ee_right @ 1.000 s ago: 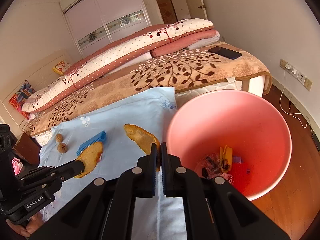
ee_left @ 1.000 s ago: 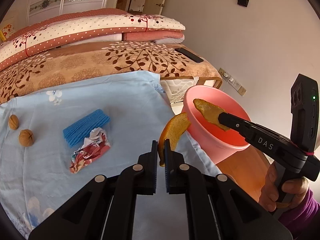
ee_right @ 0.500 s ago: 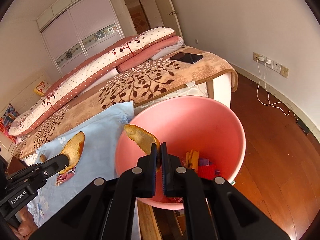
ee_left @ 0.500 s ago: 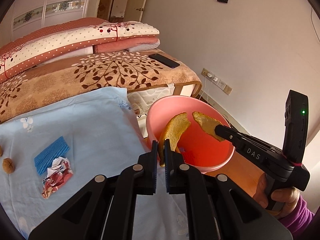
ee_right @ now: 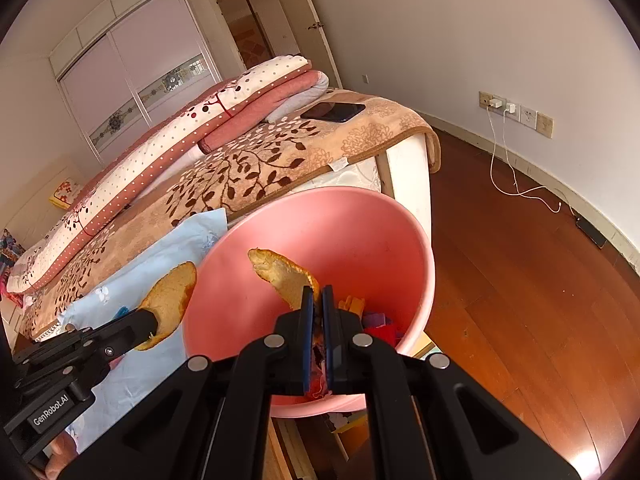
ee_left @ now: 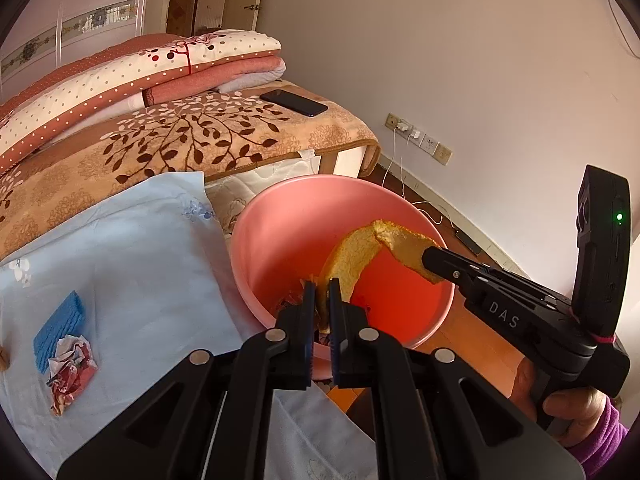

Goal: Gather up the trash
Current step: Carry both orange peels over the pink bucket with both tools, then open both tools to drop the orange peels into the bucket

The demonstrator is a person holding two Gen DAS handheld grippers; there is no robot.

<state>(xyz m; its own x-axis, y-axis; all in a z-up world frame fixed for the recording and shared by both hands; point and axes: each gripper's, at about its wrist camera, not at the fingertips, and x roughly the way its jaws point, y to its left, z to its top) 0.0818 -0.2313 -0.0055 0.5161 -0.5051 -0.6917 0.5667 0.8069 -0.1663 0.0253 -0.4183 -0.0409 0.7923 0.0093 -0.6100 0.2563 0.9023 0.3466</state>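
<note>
My left gripper [ee_left: 322,286] is shut on a yellow peel piece [ee_left: 350,258] and holds it over the pink bin [ee_left: 280,216]. My right gripper [ee_right: 317,292] is shut on another peel piece [ee_right: 282,274] above the bin's opening [ee_right: 360,220]. The right gripper also shows in the left wrist view [ee_left: 430,256], its peel [ee_left: 404,246] touching or overlapping the left one. The left gripper [ee_right: 150,320] with its peel [ee_right: 172,300] shows at the bin's left rim. Colourful trash [ee_right: 380,322] lies in the bin. A crumpled wrapper [ee_left: 70,368] and a blue sponge [ee_left: 60,330] lie on the light-blue cloth [ee_left: 132,264].
The bed with a leaf-patterned blanket [ee_left: 160,140], folded quilts [ee_left: 140,72] and a black phone [ee_left: 294,103] lies behind. A wooden floor [ee_right: 520,300] with a charger cable [ee_right: 520,188] runs along the right wall. A walnut [ee_left: 3,360] peeks at the left edge.
Both grippers have moved right with their peel pieces, from over the cloth to above the bin's opening. The two peels have come close together.
</note>
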